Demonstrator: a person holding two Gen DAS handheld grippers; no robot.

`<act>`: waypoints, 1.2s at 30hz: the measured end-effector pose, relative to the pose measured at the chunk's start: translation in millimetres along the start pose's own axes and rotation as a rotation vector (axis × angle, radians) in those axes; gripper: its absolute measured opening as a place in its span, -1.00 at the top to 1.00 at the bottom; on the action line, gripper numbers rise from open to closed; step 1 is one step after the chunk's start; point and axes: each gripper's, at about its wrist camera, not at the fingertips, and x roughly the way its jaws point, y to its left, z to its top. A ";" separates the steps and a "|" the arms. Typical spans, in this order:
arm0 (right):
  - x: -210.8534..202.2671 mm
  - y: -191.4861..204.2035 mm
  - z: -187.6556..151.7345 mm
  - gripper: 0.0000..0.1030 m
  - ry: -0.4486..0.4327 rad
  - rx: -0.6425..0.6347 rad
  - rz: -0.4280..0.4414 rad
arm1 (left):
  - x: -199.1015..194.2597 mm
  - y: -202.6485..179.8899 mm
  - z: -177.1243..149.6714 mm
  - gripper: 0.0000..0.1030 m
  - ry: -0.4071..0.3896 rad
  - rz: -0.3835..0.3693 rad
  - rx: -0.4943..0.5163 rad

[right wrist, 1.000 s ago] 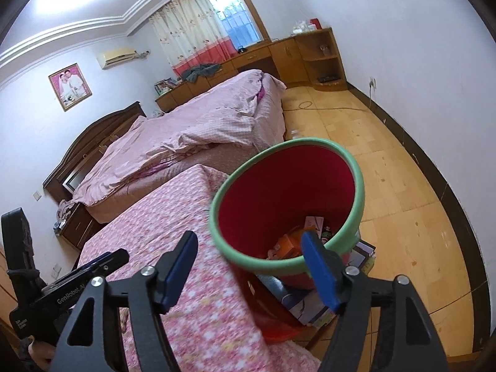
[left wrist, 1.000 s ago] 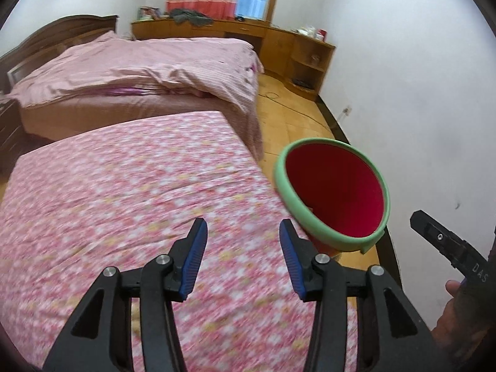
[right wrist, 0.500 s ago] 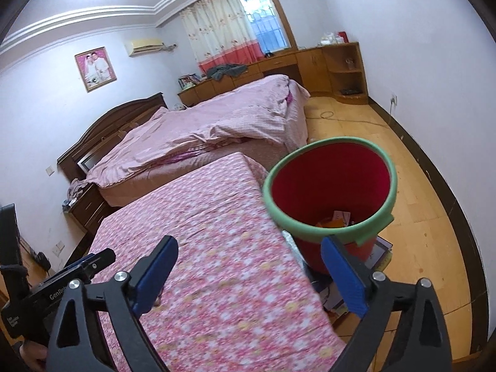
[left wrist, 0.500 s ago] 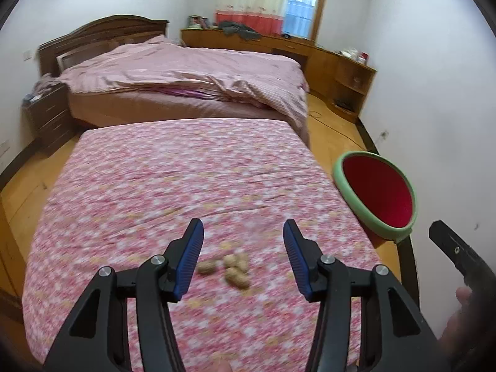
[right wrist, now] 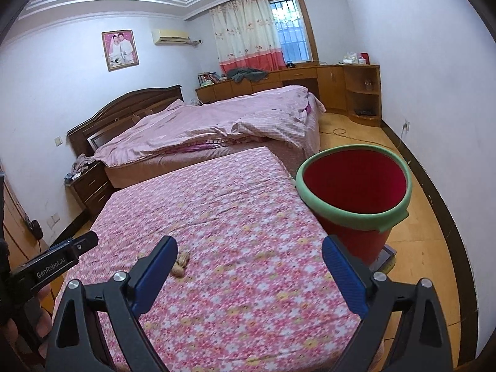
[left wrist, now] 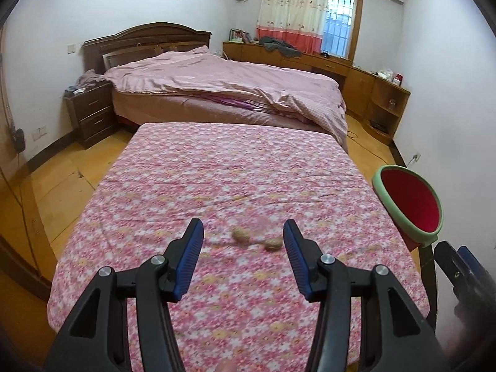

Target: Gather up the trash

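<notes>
Both pairs of jaws stand apart and hold nothing. Left gripper point(left wrist: 243, 240) is about half open above the floral cloth point(left wrist: 241, 170), and its own view shows 2 peanuts point(left wrist: 255, 239) lying on the cloth between the blue pads, blurred, touched by neither. Right gripper point(right wrist: 249, 257) has just been opening and is now spread wide, with only cloth under the gap; in its view the peanuts point(right wrist: 180, 263) sit just beside the left-hand pad point(right wrist: 155, 268), partly hidden behind it, so their count is unclear there.

Past the right-hand pad, the right view shows the red bin point(right wrist: 355, 198) with its green rim standing on the floor against the cloth's right edge, body and base visible; its contents cannot be seen. From the left view only the bin's point(left wrist: 409, 204) rim and red inside show, at the right edge of the cloth.

Each view catches the other tool: the right gripper's tip point(left wrist: 462, 266) at the lower right of the left view, the left gripper's black finger point(right wrist: 59, 260) at the lower left of the right view, with a hand point(right wrist: 18, 325) around its handle.

Beyond lies a bed point(left wrist: 223, 90) with a pink cover.
</notes>
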 end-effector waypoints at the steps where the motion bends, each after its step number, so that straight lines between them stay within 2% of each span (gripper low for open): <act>1: -0.9 1.2 -1.4 -0.87 -0.001 -0.001 0.000 | -1.4 1.5 -3.0 -0.04 -0.001 0.007 -0.001; 9: -9.2 3.8 -6.8 -0.87 -0.017 0.003 -0.002 | -11.9 8.0 -14.0 -0.04 -0.024 0.043 -0.006; 36: -12.1 4.4 -8.0 -0.87 -0.016 0.002 -0.003 | -20.3 6.1 -13.9 -0.04 -0.065 0.055 -0.003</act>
